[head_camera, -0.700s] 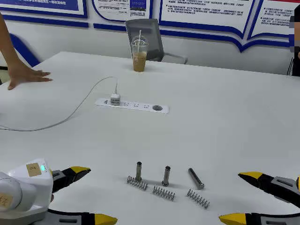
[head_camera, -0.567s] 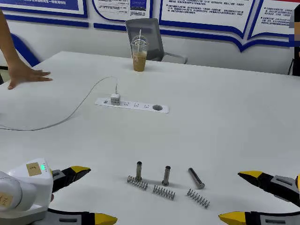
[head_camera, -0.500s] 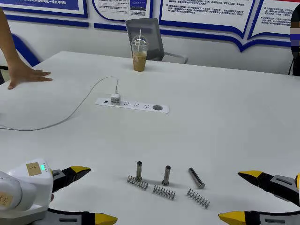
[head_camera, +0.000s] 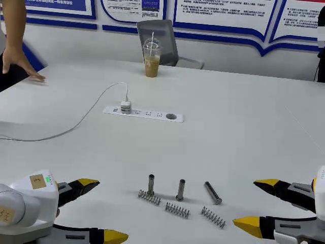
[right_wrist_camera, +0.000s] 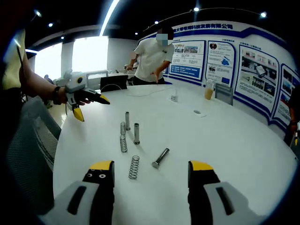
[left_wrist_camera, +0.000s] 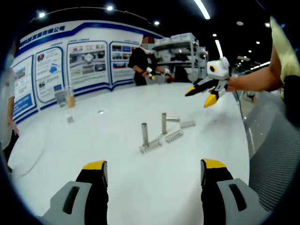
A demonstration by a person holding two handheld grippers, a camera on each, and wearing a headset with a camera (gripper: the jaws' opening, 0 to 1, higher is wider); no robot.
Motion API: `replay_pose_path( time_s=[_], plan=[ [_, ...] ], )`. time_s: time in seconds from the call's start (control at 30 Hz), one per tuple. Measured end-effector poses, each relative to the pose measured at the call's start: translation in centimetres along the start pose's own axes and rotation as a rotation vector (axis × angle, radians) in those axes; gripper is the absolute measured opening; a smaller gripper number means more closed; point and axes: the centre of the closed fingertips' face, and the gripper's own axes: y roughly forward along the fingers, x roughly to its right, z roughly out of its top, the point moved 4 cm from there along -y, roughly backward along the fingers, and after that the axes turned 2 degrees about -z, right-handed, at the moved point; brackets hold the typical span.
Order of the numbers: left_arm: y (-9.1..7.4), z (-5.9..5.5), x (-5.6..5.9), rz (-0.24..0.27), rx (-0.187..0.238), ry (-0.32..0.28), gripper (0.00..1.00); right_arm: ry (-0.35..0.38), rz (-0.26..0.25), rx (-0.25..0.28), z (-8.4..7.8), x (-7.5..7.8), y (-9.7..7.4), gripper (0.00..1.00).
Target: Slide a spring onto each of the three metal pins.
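Note:
Three metal pins stand in a row on the white table (head_camera: 244,132): the left pin (head_camera: 151,184) and middle pin (head_camera: 181,189) are upright, the right pin (head_camera: 213,193) lies flat. One spring lies in front of each: (head_camera: 149,197), (head_camera: 177,210), (head_camera: 213,216). My left gripper (head_camera: 101,209) is open at the lower left, well apart from them. At the lower right my right gripper (head_camera: 255,203) is open too, empty. From the left gripper view the pins (left_wrist_camera: 145,134) sit ahead between its jaws; the right gripper view has the lying pin (right_wrist_camera: 161,158) nearest.
A white power strip (head_camera: 143,114) with a charger and a cable lies mid-table. An iced drink cup (head_camera: 151,60) stands at the far edge before a grey chair (head_camera: 157,40). Someone's hand (head_camera: 18,58) hovers at the far left; a person (right_wrist_camera: 152,58) stands by the table.
The hand at the far left has lifted off the table and drawn back. My right gripper has edged slightly inward. Pins and springs have not moved.

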Motion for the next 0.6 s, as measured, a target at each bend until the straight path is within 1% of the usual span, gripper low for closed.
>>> replay_pose_path(
  time_s=[0.43,0.6],
  plan=[
    [0.0,0.1,0.0,-0.001,0.002,0.001,0.82,0.003,-0.024,-0.04,1.5,1.3,2.4,0.54],
    [0.0,0.1,-0.1,0.0,0.002,-0.001,0.82,0.017,-0.047,-0.06,1.9,1.9,3.4,0.5]
  ],
)
